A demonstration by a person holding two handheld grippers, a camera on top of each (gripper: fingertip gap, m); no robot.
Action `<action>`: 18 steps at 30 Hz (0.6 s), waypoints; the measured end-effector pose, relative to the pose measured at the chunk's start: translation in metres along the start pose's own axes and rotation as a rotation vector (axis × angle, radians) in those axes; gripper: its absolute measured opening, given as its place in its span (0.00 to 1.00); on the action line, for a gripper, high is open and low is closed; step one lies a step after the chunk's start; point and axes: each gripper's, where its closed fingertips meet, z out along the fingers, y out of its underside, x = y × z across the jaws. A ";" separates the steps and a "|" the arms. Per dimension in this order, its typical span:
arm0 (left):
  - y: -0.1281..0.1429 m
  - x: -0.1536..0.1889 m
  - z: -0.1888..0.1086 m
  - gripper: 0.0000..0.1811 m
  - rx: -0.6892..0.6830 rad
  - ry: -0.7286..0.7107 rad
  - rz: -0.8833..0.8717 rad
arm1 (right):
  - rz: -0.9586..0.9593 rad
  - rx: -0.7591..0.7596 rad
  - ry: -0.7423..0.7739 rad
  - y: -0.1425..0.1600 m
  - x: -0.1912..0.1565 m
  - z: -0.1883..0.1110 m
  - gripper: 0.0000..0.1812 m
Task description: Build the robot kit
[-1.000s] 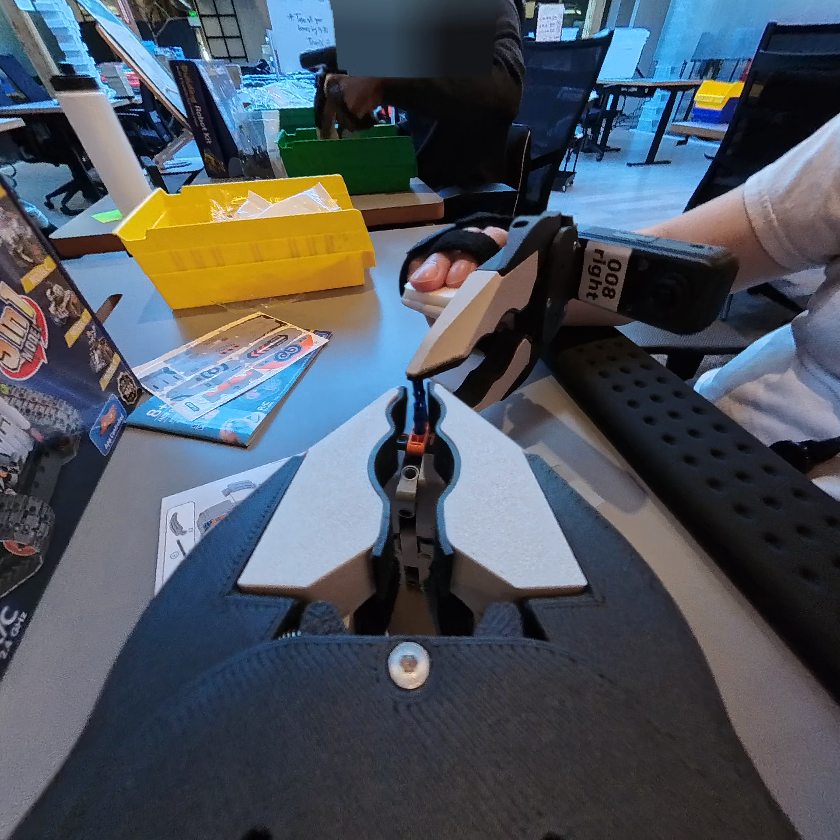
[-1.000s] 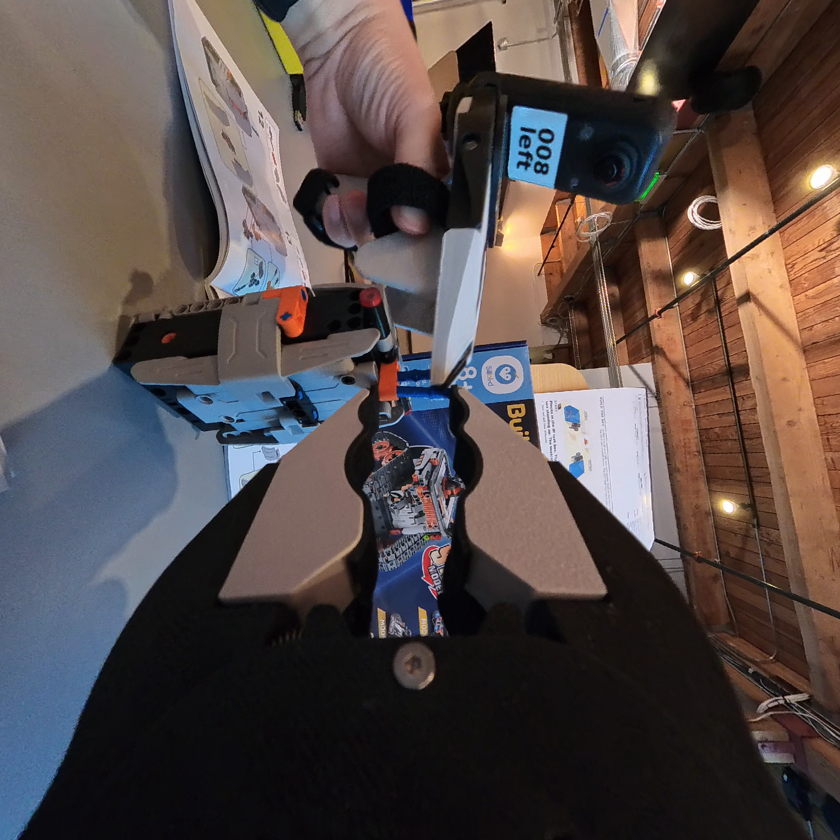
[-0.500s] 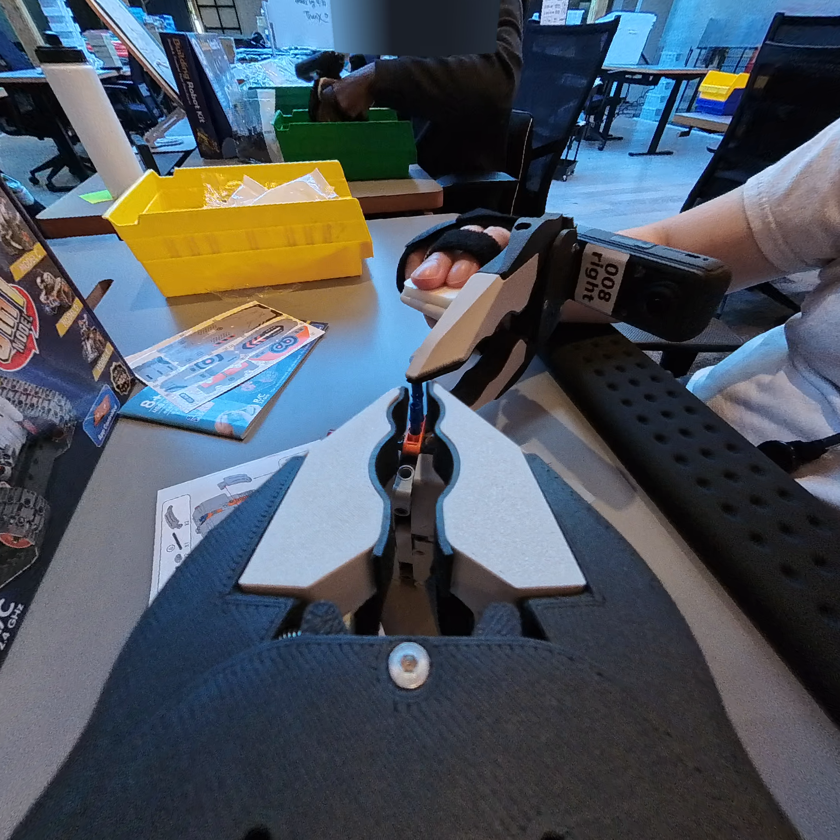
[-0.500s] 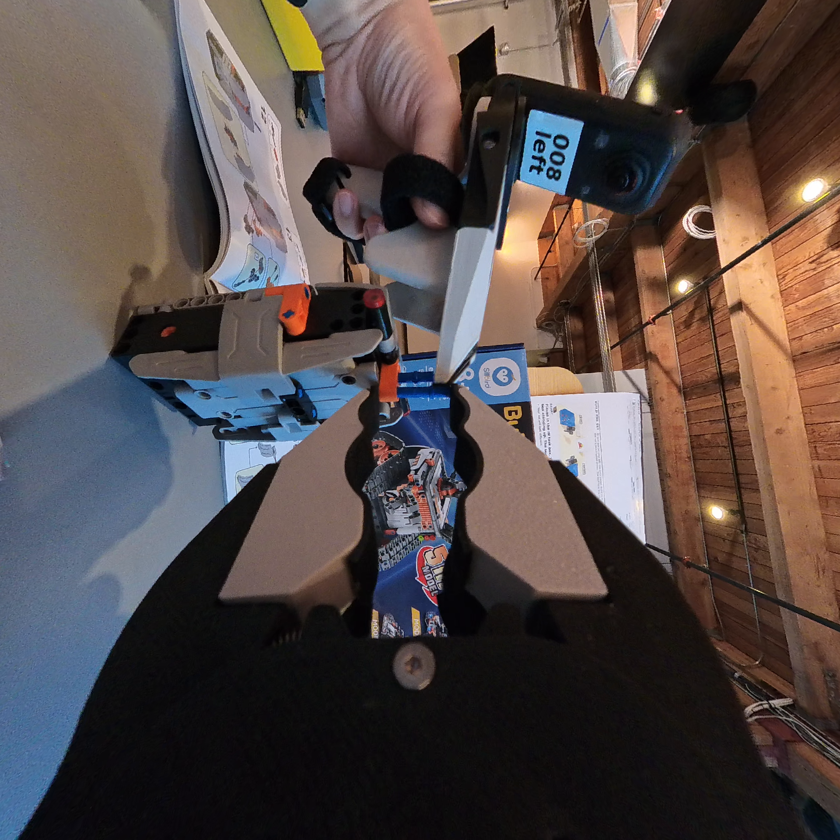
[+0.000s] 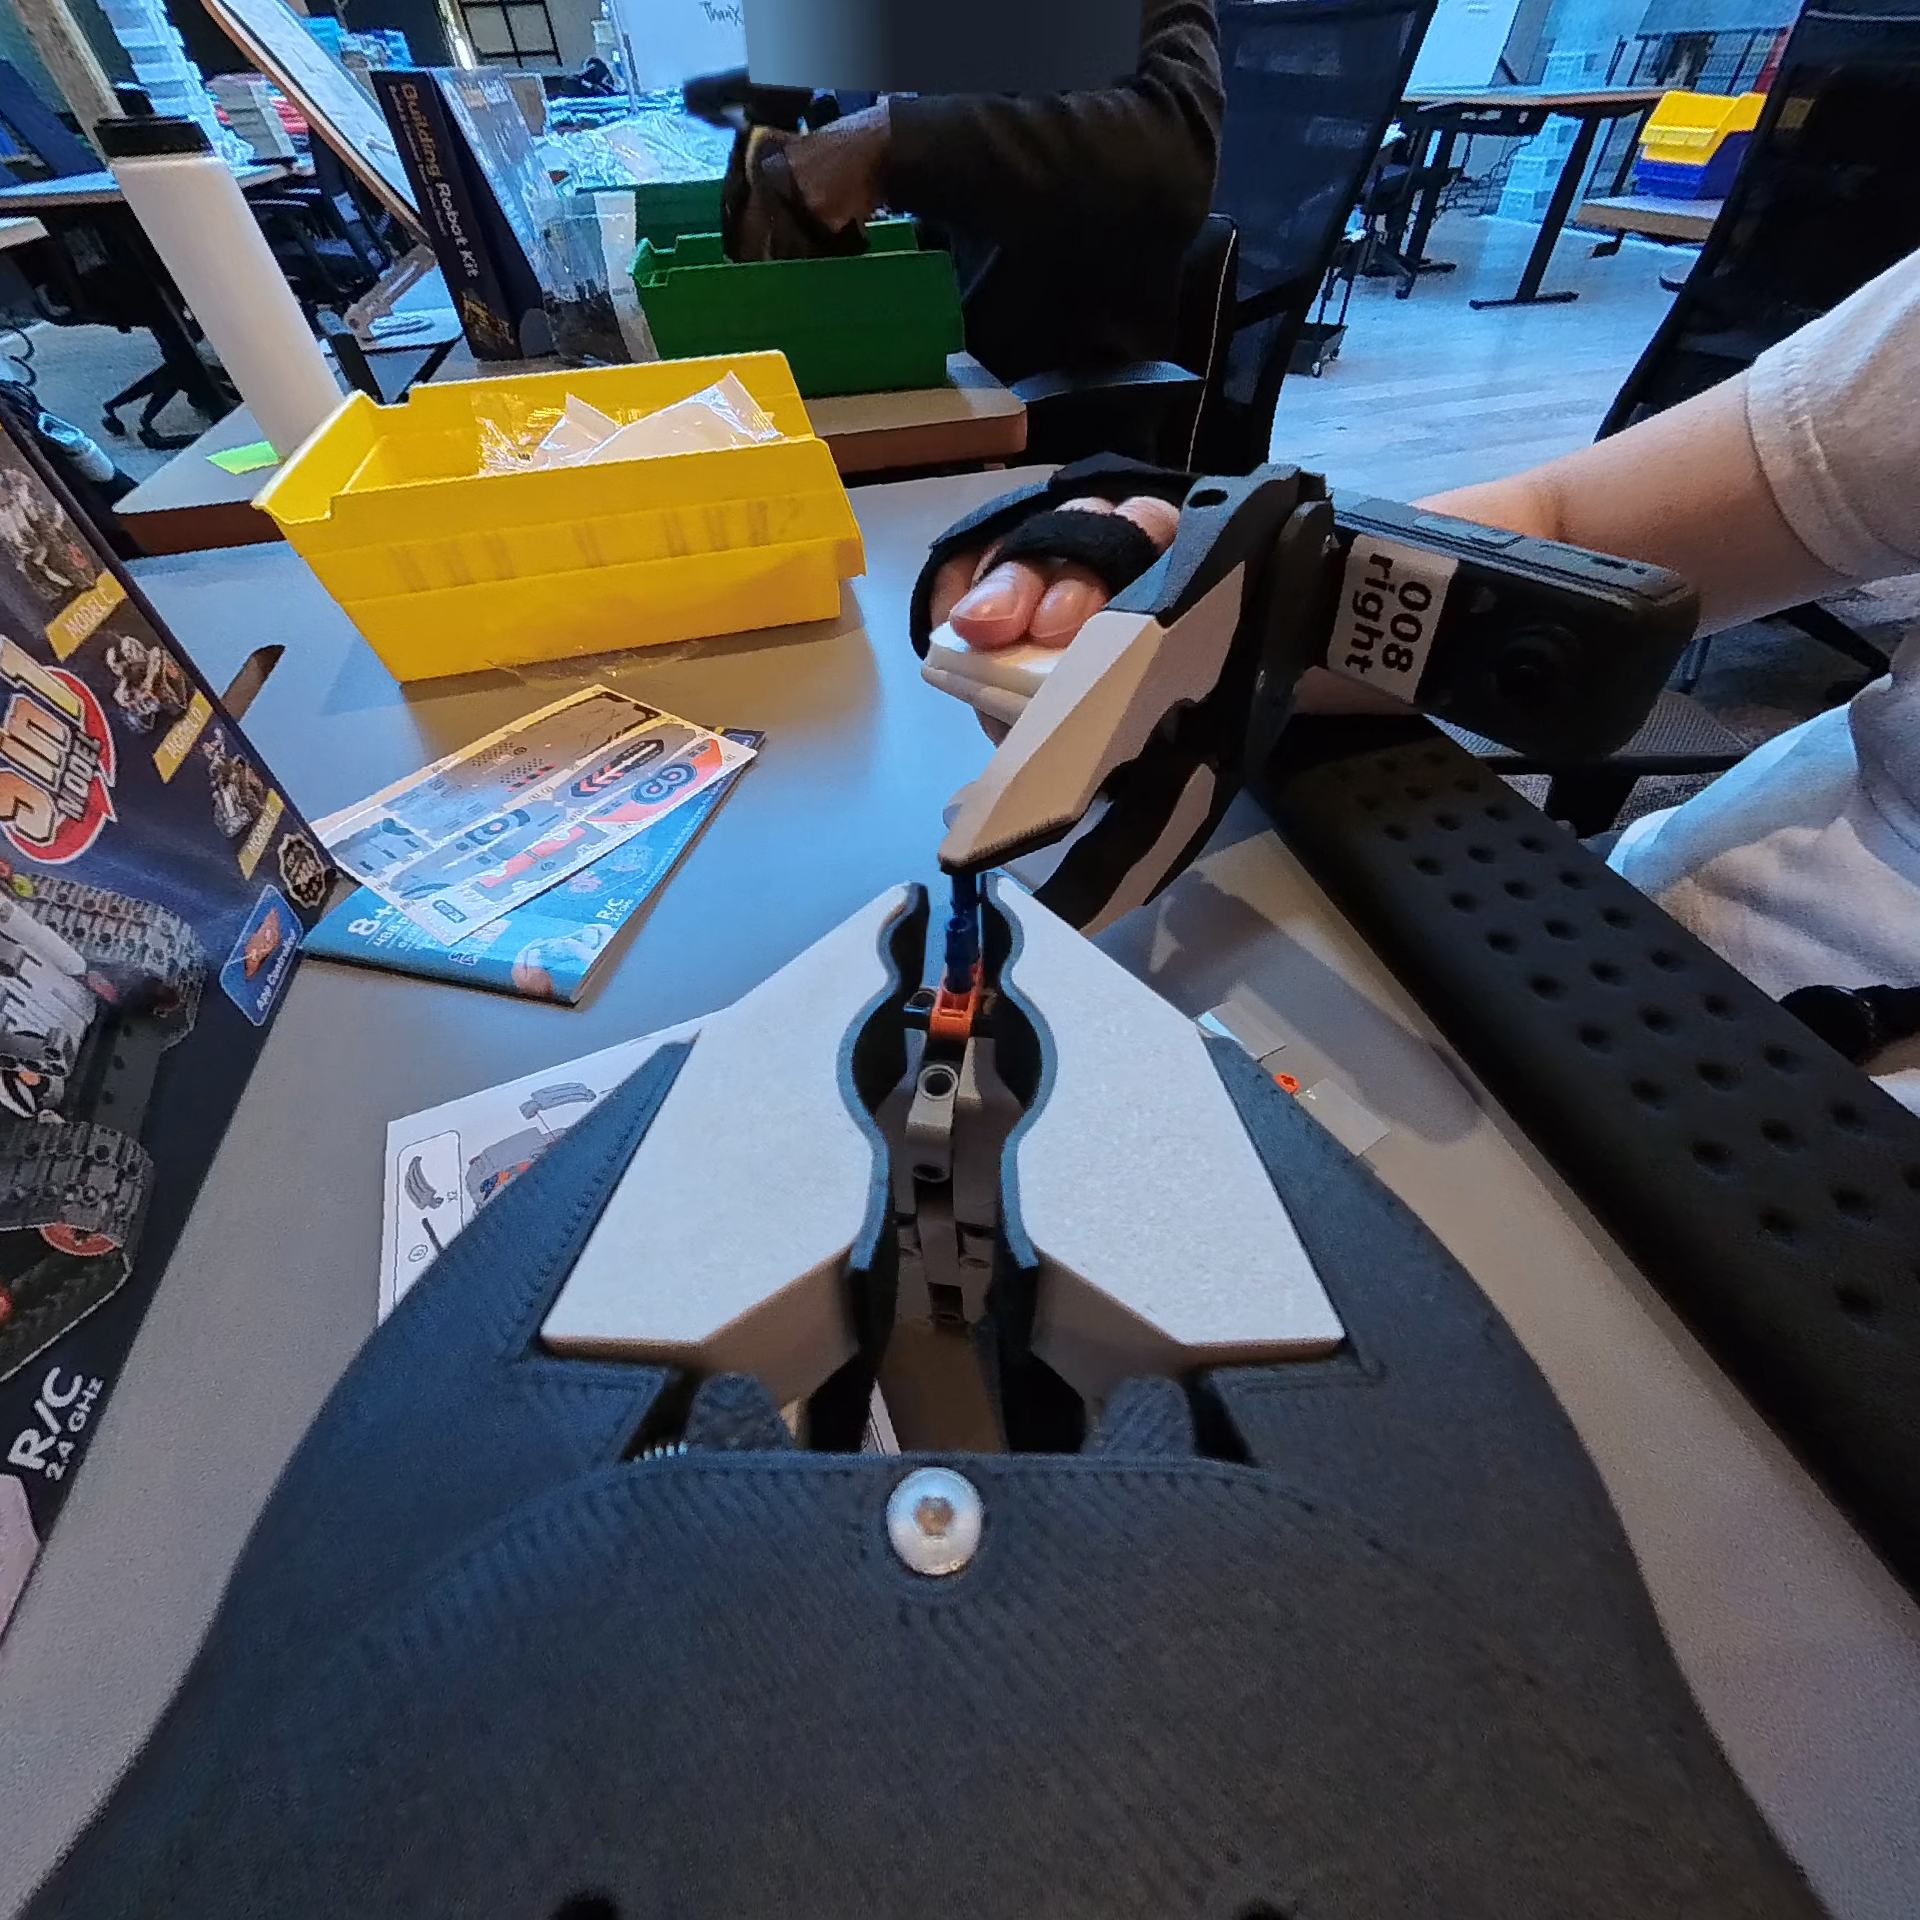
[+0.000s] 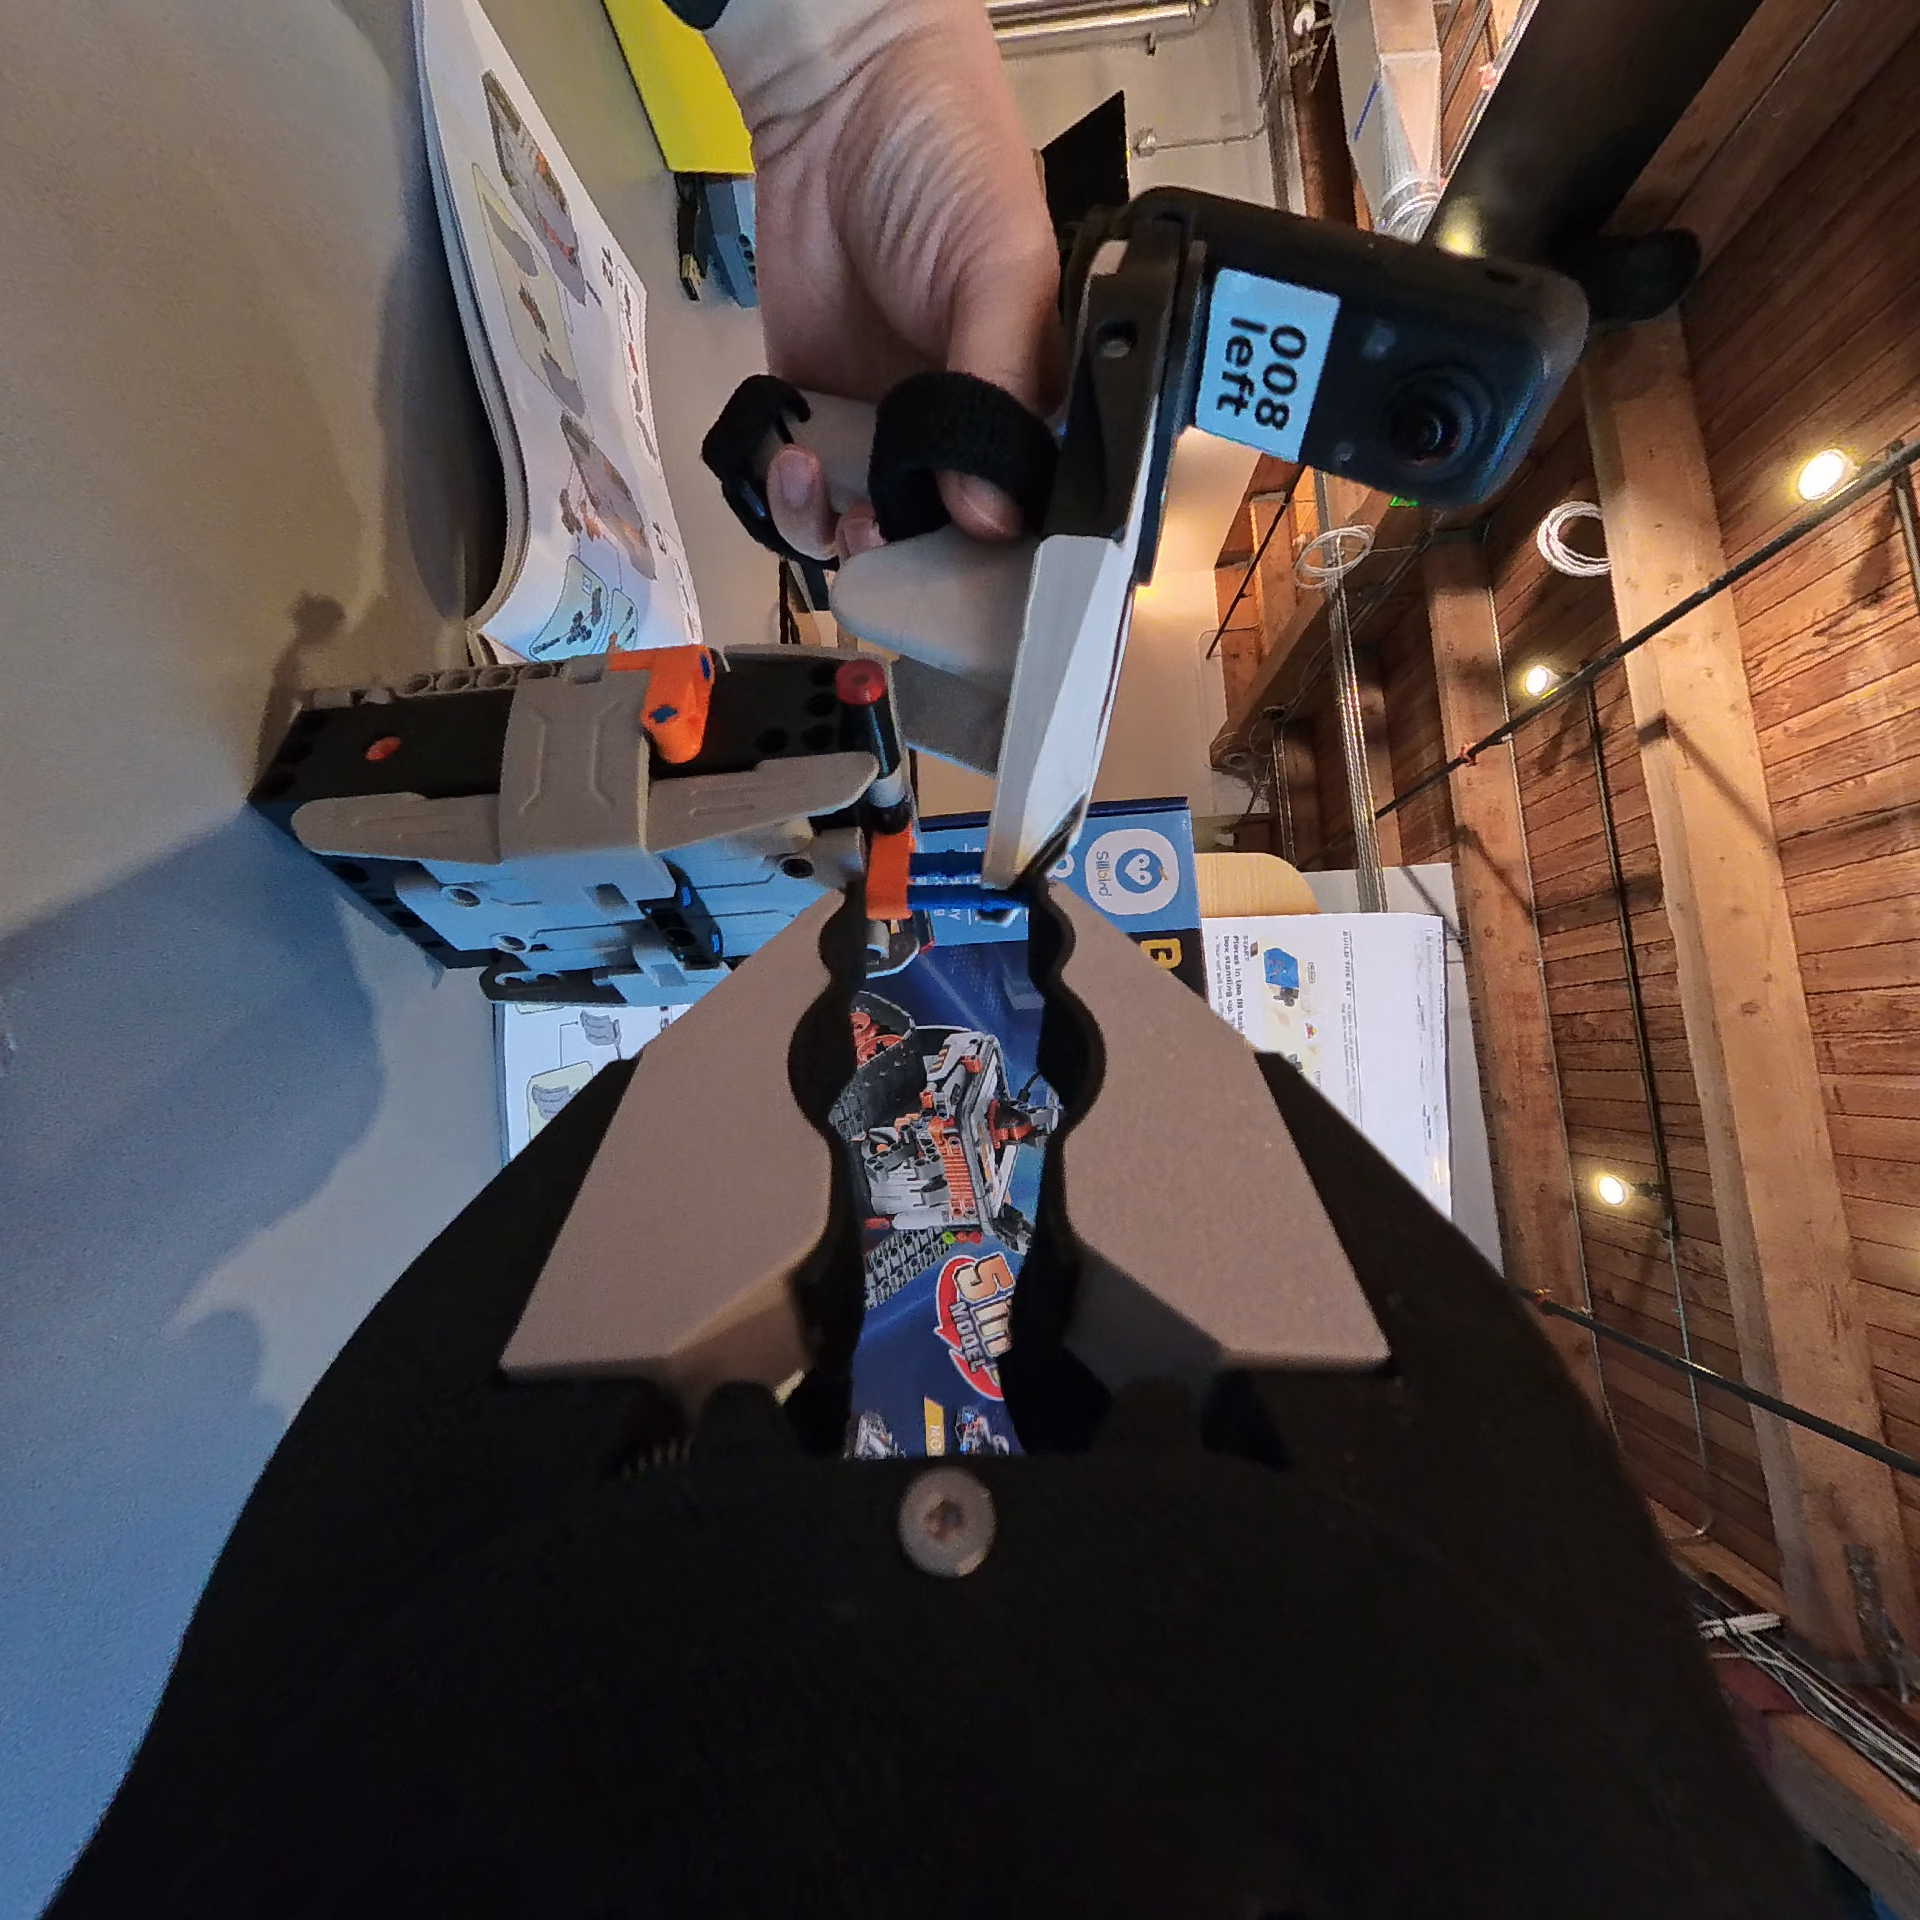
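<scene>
My left gripper (image 5: 951,904) is shut on a grey and black brick model (image 5: 935,1132), which rests on its side on the grey table (image 6: 156,416) in the right wrist view (image 6: 582,810). An orange connector (image 5: 951,1010) sits at the model's end, and a blue pin (image 5: 961,930) sticks out of it. My right gripper (image 6: 935,909) has its tips closed around that pin (image 6: 956,896) lengthwise, one tip on the pin's free end and the other at the orange connector (image 6: 888,862). In the left wrist view the right gripper (image 5: 1008,883) comes in from the right.
A yellow bin (image 5: 582,561) with plastic bags and a green bin (image 5: 810,301) stand behind. Booklets (image 5: 540,821) and an instruction sheet (image 5: 457,1174) lie on the table. A toy box (image 5: 94,935) stands left, and a black perforated chair arm (image 5: 1610,1039) right. A person sits across. My two grippers' fingertips are within a few centimetres of each other.
Both grippers stay together at the blue pin. The left gripper and model have shifted only slightly.
</scene>
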 end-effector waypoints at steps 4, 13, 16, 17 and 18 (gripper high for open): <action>0.003 0.001 0.000 0.02 -0.011 0.006 0.002 | -0.001 -0.004 0.002 0.001 0.000 0.000 0.16; 0.003 0.002 -0.001 0.01 0.003 -0.001 0.036 | 0.025 -0.002 0.012 0.000 0.002 0.001 0.18; 0.003 0.002 -0.001 0.01 0.008 0.002 0.038 | 0.023 0.000 0.009 -0.001 0.001 0.001 0.17; 0.003 0.003 -0.001 0.01 0.009 0.005 0.038 | 0.021 0.000 0.007 -0.001 0.001 0.001 0.17; 0.003 0.003 0.000 0.01 0.010 0.007 0.038 | 0.016 -0.003 0.002 0.000 0.000 0.001 0.16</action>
